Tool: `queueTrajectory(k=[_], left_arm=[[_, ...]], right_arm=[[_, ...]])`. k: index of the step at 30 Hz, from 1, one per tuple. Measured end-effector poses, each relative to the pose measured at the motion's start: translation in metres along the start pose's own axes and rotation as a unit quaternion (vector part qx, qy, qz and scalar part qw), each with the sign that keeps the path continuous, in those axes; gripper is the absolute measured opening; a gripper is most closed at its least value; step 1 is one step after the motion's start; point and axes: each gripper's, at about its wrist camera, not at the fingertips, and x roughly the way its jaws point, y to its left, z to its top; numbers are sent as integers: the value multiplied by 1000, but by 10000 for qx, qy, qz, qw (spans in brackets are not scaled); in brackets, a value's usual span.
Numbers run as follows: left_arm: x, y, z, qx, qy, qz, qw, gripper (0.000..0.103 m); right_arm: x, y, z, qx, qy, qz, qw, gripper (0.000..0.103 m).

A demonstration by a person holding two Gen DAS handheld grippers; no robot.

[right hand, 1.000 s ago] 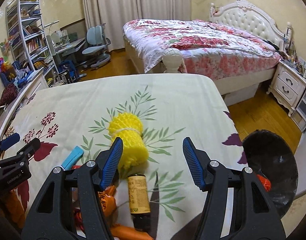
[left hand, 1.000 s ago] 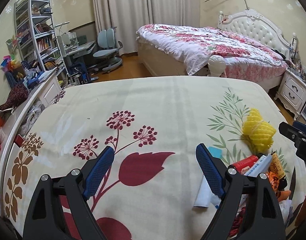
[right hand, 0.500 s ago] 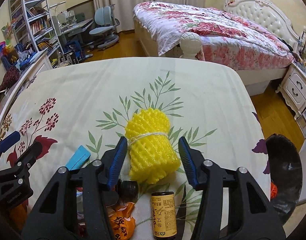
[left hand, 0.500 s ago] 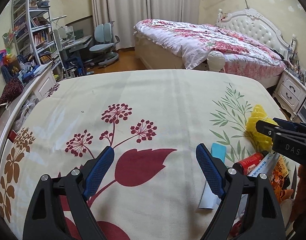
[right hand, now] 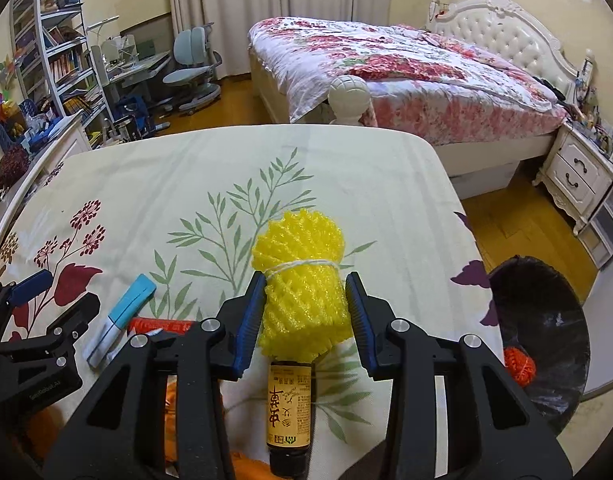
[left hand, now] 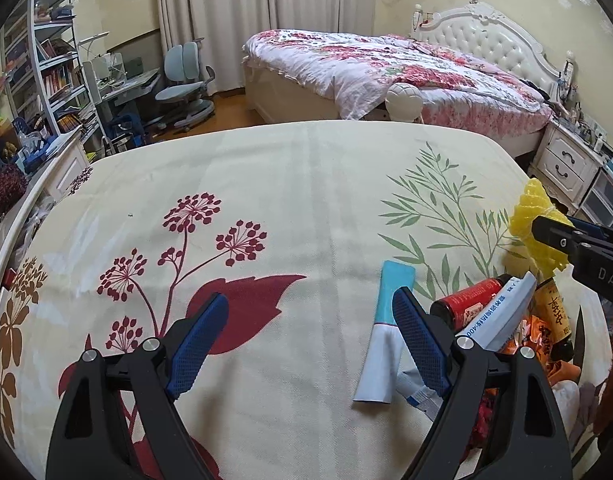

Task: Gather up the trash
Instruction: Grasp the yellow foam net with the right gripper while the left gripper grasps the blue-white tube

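A yellow foam-net bundle (right hand: pixel 302 276) tied with white string lies on the floral tablecloth (right hand: pixel 346 168). My right gripper (right hand: pixel 306 278) straddles its near half; its jaws are closing and both blue pads touch the foam. A brown bottle (right hand: pixel 288 408) lies just below the bundle. My left gripper (left hand: pixel 310 298) hovers open over the cloth with nothing between its fingers. A blue-and-white tube (left hand: pixel 386 336) lies just outside its right finger. A red can (left hand: pixel 470 300), a white packet (left hand: pixel 502 316) and orange wrappers (left hand: pixel 538 340) form a pile at the right.
A black-lined trash bin (right hand: pixel 542 320) stands off the table's right edge with an orange net ball (right hand: pixel 520 366) inside. Beyond the table are a bed (right hand: pixel 386 64), a nightstand (right hand: pixel 578 176), a desk chair (right hand: pixel 194 76) and shelves (right hand: pixel 54 52).
My right gripper moved forward over the yellow bundle, and its jaws narrowed until they touch it. My left gripper dipped slightly and stayed open.
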Motion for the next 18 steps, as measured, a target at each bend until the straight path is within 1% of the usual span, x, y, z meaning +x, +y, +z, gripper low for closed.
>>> queueTrajectory(k=[1,3,9,14,18], left_arm=[[1,-2,-1,23,21,-11,10000,82],[3,-5,-3,73,76,-54,9999,76],[8,-14,-8,234,157,-91,9996,69],[8,-18,-8,296,166,-126,9993,68],[14,-23,-9,410,255,-120,9988,58]], right_arm=[[-3,-4,-3,37,-10,-18,10000,40],[-7,-12,-9,116,-24,-35,9999,40],[-12,-33,-17,427,-76,40,9991,40],[-14,-39,-15,587,-184,119,9980,40],[-15,-40,-12,627,-224,150,9977,40]])
